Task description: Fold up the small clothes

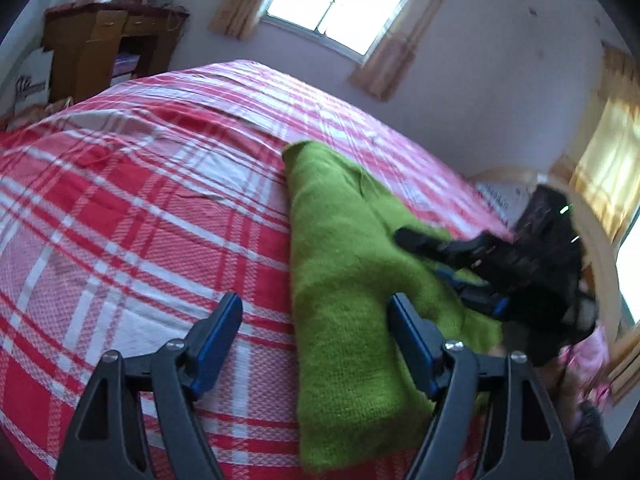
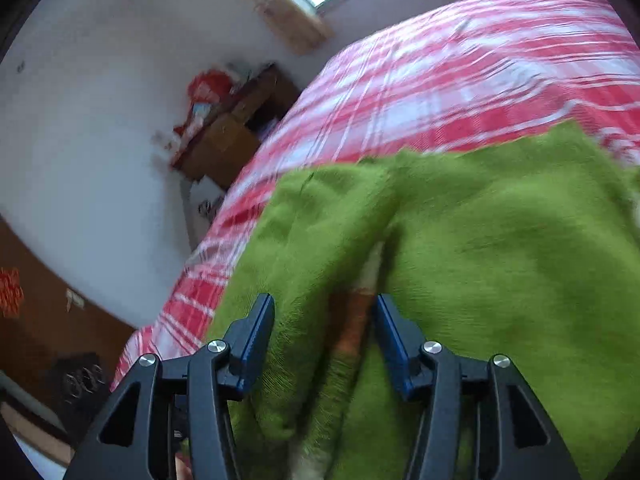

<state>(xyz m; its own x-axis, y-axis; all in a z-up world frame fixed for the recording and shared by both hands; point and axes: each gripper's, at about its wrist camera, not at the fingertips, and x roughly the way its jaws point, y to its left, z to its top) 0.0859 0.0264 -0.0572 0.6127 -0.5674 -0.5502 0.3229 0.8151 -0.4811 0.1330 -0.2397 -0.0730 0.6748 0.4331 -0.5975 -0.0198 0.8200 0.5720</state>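
Left gripper (image 1: 316,334): seen in the left wrist view with jaws spread wide and nothing pinched; the long edge of the green garment (image 1: 344,280) lies between the two blue pads, the left pad over bare bedspread, the right pad over the knit.
Bed (image 1: 120,200): covered in a red, pink and white plaid spread, stretching ahead and to the left of the left gripper.
Green garment, position: laid on the bed ahead and to the right of the left gripper, in a long narrow strip running away from it; a seam or layered edge is seen along the far half.
Right gripper (image 2: 325,340): seen in the right wrist view with jaws parted and no cloth pressed between the pads; a loose, raised fold of the garment sits directly ahead between them, with a paler orange patch in the gap that cannot be identified.
Right gripper, from the left wrist view: placed over the right side of the garment, blurred.
Done, as judged: the garment appears already folded lengthwise into a strip.
Left, as judged: the bunched near end is to be smoothed, and a crosswise fold is probably still to be made.
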